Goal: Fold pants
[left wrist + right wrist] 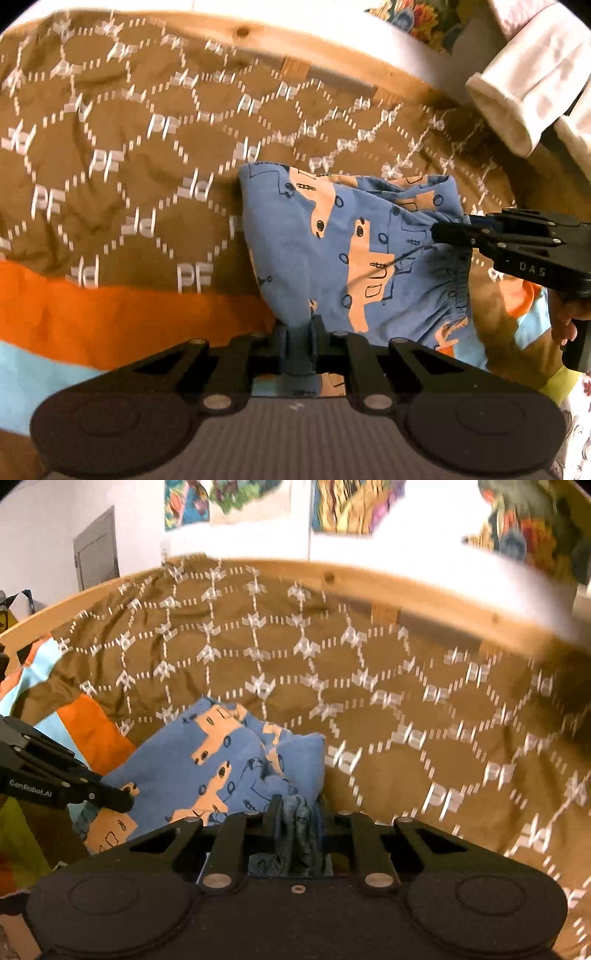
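Pants, blue with orange trucks, are lying bunched on a brown bedspread inside a wooden bed frame. The left claw is pinching one edge of the cloth between narrow jaws. The right claw is gripping a bunched fold of the waistband. An orange cloth is lying beside the pants.
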`<state>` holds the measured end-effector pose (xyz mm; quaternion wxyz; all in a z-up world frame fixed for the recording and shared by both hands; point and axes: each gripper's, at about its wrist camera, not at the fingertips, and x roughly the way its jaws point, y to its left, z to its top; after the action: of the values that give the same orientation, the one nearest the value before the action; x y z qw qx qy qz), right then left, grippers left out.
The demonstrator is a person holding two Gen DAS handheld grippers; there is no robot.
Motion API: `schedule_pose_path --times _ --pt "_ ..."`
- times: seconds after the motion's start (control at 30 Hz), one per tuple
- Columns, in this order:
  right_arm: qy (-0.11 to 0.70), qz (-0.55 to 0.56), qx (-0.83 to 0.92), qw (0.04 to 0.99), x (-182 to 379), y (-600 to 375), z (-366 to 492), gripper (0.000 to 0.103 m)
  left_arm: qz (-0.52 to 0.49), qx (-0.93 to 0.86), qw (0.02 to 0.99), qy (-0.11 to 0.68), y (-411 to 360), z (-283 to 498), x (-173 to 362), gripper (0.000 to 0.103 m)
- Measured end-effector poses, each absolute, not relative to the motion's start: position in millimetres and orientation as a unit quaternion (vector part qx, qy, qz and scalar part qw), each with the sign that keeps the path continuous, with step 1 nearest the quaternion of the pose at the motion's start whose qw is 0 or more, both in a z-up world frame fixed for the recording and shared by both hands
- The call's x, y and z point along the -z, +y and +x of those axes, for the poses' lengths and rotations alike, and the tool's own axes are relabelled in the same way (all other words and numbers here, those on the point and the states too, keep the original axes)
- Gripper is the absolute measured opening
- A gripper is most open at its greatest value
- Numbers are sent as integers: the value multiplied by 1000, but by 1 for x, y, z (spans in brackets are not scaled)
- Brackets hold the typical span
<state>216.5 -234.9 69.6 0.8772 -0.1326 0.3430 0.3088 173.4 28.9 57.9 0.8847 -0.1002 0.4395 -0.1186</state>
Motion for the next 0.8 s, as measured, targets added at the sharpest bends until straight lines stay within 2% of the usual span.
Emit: schedule_pose_path --times 0.23,0.47,0.8 --pt "295 -128 -297 899 -106 -236 242 17 -88 125 906 395 27 207 -92 13" --pt "304 -135 -274 902 -115 -229 301 17 -67 104 918 376 23 251 -108 13" --pt "349 -150 -268 885 -82 -221 332 18 -79 76 898 427 32 281 -67 13"
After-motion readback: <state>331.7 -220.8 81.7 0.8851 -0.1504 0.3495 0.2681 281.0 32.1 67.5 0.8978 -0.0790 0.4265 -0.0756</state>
